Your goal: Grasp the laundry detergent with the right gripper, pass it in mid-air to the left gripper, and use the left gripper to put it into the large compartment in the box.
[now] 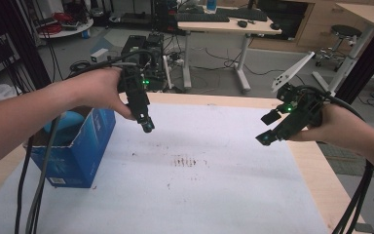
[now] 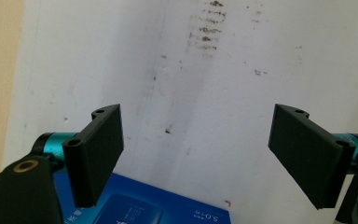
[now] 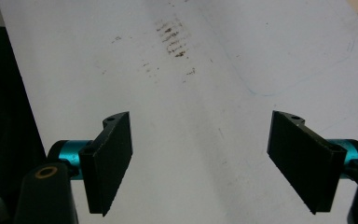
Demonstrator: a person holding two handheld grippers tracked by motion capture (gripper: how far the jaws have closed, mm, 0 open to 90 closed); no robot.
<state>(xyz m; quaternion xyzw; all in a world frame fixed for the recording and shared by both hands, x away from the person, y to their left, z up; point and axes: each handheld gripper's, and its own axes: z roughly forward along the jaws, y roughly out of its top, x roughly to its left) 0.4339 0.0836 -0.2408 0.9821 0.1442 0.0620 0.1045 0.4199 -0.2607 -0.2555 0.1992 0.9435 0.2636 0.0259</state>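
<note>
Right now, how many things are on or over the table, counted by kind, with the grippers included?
Blue box, open top, something blue inside: 1
White sheet with brown stains: 1
Hand-held grippers, both with jaws apart and nothing between them: 2 (left gripper, right gripper)
Total: 4

The blue box (image 2: 168, 205) is showing white print along its top face in the left gripper view, and only "5.0" is reading clearly there; the smaller characters beside it are staying too blurred to make out.
</note>
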